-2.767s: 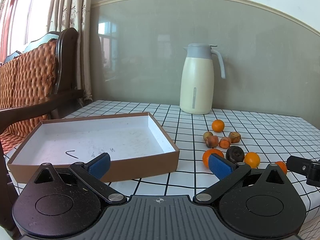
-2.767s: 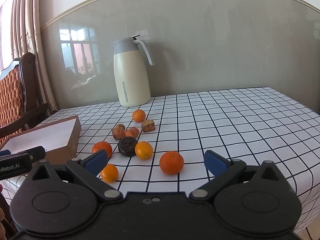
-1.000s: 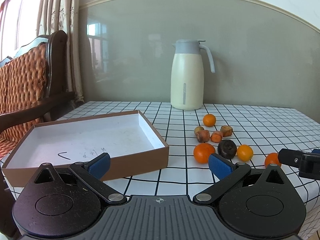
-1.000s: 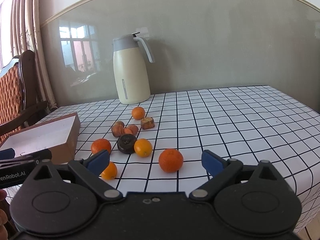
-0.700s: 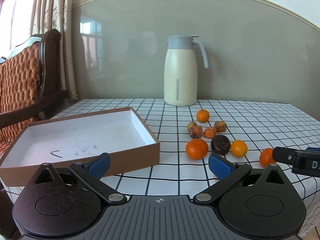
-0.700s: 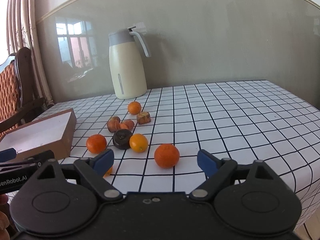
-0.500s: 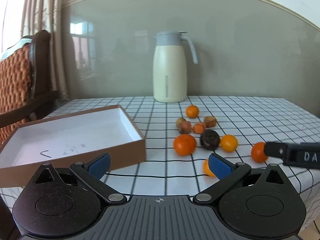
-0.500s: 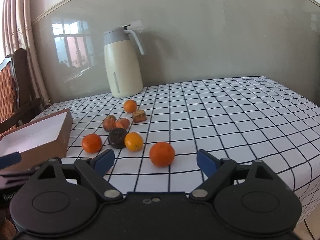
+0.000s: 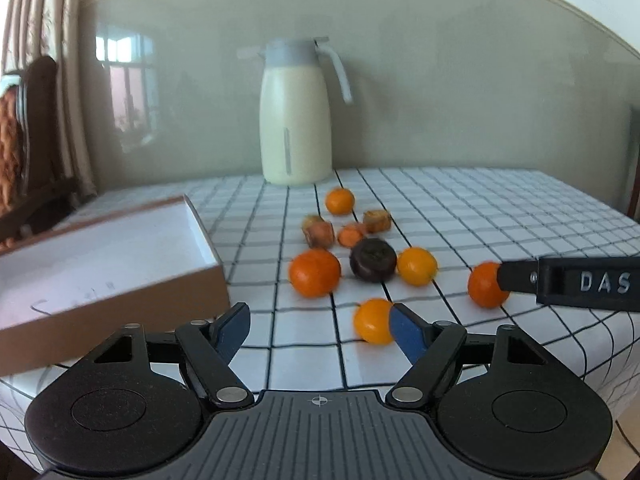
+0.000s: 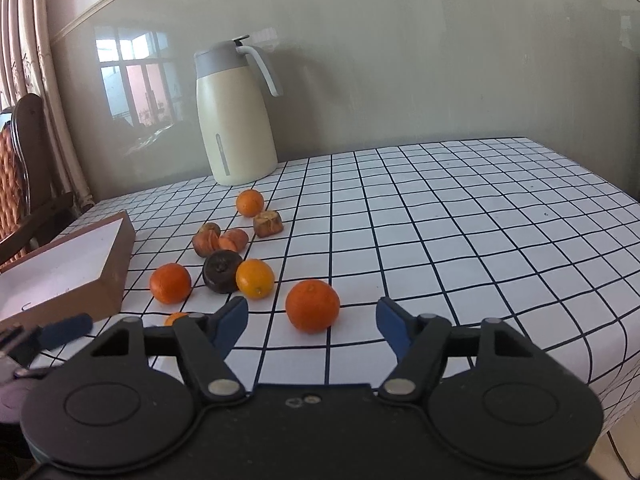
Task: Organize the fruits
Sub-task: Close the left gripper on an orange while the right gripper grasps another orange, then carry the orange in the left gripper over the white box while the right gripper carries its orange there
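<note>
The right gripper (image 10: 310,320) points slightly down over the near edge of the checked tablecloth (image 10: 460,220), its blue pads apart and just closing in, with a big orange (image 10: 312,305) sitting in the gap between them, a little ahead of the tips and not touched by either pad. That orange is round, deep orange and dimpled, resting on the cloth.

The left gripper (image 9: 318,330) also tilts down towards the cloth; its jaws have just been narrowing but stand apart, with nothing pressed between them. A small yellow-orange fruit (image 9: 372,321) lies just behind its right-hand pad, partly hidden by it; whether they touch cannot be told.

Beyond the left gripper's tips lie another orange (image 9: 315,272), a dark brown, flattened fruit (image 9: 373,260) and a yellow-orange fruit (image 9: 416,266), the last two touching. Further out is a cluster of small, brownish, dried-looking pieces (image 9: 346,230) and a small orange (image 9: 339,201) behind them. The left view is slightly blurred.

To the left of the left gripper's fingers stands an open cardboard box (image 9: 120,288), brown outside and white inside. A cream jug (image 9: 295,120) with a grey lid stands upright at the far side, against the wall. A wooden chair (image 10: 24,184) is at the far left.
</note>
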### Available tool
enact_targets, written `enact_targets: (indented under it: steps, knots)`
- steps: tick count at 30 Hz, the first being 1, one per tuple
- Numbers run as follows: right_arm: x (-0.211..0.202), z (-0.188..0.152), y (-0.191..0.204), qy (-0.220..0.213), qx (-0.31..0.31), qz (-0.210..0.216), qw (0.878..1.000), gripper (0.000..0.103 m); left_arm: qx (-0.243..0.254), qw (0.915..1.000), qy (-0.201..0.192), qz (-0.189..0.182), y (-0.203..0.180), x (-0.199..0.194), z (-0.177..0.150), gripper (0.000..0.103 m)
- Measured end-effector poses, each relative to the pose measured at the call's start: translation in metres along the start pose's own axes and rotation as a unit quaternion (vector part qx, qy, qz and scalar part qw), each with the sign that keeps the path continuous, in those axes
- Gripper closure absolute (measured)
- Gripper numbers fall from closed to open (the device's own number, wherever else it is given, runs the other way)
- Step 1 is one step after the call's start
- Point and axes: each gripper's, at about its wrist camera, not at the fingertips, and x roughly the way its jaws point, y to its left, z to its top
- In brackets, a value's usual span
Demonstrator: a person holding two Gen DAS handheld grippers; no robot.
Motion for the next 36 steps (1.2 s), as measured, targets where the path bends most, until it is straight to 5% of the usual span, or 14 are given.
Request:
enact_targets:
  steps: [10,13,16,22,36]
  knots:
    - [0.029,0.009,0.002,0.027,-0.012,-0.017,0.999,0.051,0.009,0.9997,0.006,-0.023,-0.023,0.022,-0.001,0.027]
    - [0.041,0.009,0.000,0.038,-0.002,-0.015,0.999,0.055,0.014,0.9994,0.014,-0.030,-0.028,0.028,-0.002,0.040]
    - [0.049,0.008,0.001,0.047,-0.003,-0.015,0.999,0.060,0.007,0.9988,0.030,-0.038,-0.029,0.034,-0.004,0.063]
    - [0.058,0.004,0.001,0.059,0.004,-0.006,0.998,0.072,0.005,0.9990,0.022,-0.038,-0.030,0.034,-0.007,0.070]
    - [0.060,0.003,0.003,0.052,-0.004,-0.007,0.999,0.074,0.010,0.9992,0.018,-0.033,-0.029,0.030,-0.010,0.070]
